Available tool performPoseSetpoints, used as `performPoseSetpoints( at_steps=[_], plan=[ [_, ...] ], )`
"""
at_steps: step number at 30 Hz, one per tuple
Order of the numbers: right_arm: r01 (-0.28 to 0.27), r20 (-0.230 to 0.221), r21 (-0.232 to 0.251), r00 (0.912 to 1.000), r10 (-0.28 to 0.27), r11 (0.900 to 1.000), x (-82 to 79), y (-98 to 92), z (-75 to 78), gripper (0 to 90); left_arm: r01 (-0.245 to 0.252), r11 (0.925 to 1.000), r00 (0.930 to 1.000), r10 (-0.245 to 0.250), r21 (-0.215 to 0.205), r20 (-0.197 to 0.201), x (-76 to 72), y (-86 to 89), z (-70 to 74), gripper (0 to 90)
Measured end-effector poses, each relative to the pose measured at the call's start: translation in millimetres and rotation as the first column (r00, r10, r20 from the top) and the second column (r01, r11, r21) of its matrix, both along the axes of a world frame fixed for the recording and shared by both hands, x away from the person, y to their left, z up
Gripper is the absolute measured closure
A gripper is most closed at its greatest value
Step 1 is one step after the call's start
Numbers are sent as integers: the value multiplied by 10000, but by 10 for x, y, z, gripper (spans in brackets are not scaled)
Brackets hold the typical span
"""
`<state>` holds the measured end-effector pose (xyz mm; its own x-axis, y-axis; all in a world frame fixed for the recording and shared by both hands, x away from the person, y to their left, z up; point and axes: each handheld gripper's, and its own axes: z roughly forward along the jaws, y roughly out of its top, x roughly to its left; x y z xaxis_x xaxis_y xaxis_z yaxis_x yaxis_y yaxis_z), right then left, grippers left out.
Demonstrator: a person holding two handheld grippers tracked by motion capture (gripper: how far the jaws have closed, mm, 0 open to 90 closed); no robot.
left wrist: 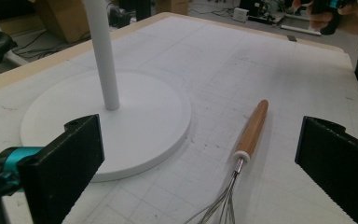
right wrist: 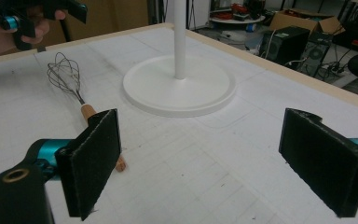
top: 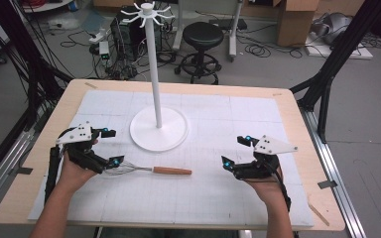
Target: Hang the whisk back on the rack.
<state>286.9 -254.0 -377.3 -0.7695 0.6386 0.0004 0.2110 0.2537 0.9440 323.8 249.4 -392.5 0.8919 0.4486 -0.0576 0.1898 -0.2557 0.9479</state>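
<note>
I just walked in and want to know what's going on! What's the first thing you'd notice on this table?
First, the tall white stand with a round base and hooked arms on top, rising from the middle of the white gridded mat. Just in front of it lies a wire whisk with a wooden handle, flat on the mat. A person's left gripper hovers by its wire end and the right gripper waits off to the right, both open.

Research lab or robotics test room. Evidence: wooden table (top: 297, 106) under a gridded white mat (top: 238, 129), black frame struts (top: 345, 47), loose cables (top: 74, 37) across grey floor, computer tower (top: 124, 32), black stool (top: 202, 37), cardboard boxes (top: 297, 20).
</note>
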Motion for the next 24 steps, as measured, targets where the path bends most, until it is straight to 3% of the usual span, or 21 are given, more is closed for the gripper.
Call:
performPoseSetpoints(
  at_steps=[9, 16, 20, 21, 24],
  plan=[
    [61, 89, -170, 9999, -60, 9998, -18, 4, 7, 120, 274, 9995, 9996, -273, 154, -88, -21, -87, 40, 17],
    [223, 226, -27, 9995, -222, 9997, -24, -67, 31, 120, 1035, 9904, 9943, -1006, 920, -351, 6, -407, 111, 17],
    [306, 185, -23, 9994, -305, 9995, -21, -92, 22, 121, 1495, 9751, 9881, -1414, 1641, -603, 45, -661, 113, 17],
    [322, 188, -20, 9993, -321, 9995, -19, -93, 20, 120, 1672, 9675, 9853, -1573, 1898, -663, 59, -738, 114, 17],
    [288, 189, -70, 9994, -287, 9996, -22, -87, 22, 121, 1925, 9549, 9806, -1786, 2259, -805, 80, -894, 108, 17]
  ],
)
